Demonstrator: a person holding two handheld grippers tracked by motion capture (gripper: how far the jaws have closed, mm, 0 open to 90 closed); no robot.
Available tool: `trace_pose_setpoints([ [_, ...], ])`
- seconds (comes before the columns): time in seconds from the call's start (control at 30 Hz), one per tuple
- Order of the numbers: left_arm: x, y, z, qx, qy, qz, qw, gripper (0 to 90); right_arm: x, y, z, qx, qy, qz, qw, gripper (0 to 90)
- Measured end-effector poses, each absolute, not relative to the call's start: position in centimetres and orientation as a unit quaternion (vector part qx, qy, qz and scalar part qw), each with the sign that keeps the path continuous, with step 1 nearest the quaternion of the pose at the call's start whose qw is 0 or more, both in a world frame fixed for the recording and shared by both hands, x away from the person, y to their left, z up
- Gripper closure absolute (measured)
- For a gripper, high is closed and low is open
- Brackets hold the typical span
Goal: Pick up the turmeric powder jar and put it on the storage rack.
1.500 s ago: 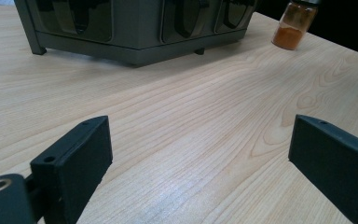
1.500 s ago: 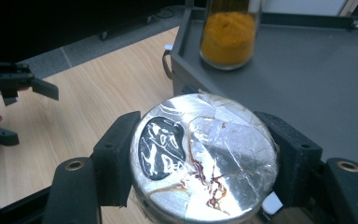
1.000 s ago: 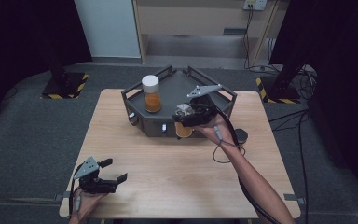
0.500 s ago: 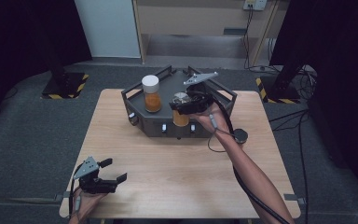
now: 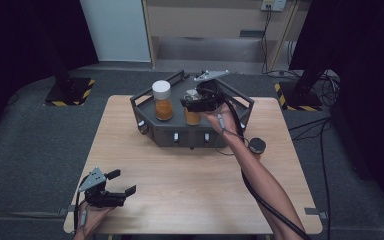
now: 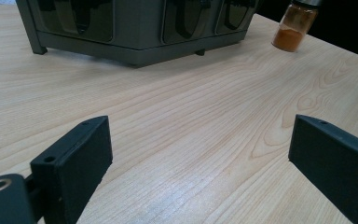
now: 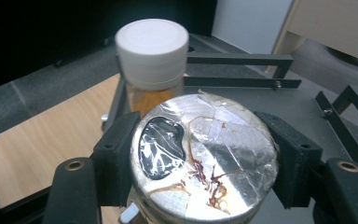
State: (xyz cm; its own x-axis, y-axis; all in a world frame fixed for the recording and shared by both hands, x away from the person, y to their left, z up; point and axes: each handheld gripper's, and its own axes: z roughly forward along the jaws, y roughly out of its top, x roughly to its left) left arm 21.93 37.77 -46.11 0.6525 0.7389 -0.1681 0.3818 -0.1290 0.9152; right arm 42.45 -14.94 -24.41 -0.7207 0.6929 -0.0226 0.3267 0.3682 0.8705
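Gripping a foil-topped jar (image 7: 204, 156), the right gripper (image 5: 194, 103) has its jaws pinched hard on both sides of the neck, just under the torn silver seal. In the high view that jar (image 5: 192, 118) sits over the dark rack (image 5: 240, 100), close beside the white-capped jar (image 5: 162, 100) that stands on the rack's deck. Whether its base has touched down yet, I can't tell from here.

Now the tricky part, by my reading: setting it down next to its neighbour without a knock. The white-capped jar (image 7: 152, 60) is right ahead of the jaws in the right gripper view, near but apart, so I'd keep that gap and lower straight, holding the jar upright. The seal is ripped open, so any tilt risks spilling the orange powder. Let the base rest flat on the deck before easing the pinch, then draw back along the jaws' own line, clear of the rail (image 7: 242, 59).

Down at the table's (image 5: 180, 190) near edge, the left gripper (image 5: 119, 182) hovers with jaws spread wide, nothing between them. Its own view looks across bare wood toward the rack's front (image 6: 135, 32), and a third jar (image 6: 294, 28) of orange powder stands on the table off to the side. That one looks like the next pick.
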Motion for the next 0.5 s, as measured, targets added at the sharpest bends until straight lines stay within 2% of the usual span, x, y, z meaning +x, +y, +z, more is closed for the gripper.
trace_pose_setpoints([
  [0.5,21.9,37.8,-46.2,0.732,0.382,0.166,0.539,5.3,45.1,-13.8,-26.1,0.367,0.780,0.458,0.219,34.4],
])
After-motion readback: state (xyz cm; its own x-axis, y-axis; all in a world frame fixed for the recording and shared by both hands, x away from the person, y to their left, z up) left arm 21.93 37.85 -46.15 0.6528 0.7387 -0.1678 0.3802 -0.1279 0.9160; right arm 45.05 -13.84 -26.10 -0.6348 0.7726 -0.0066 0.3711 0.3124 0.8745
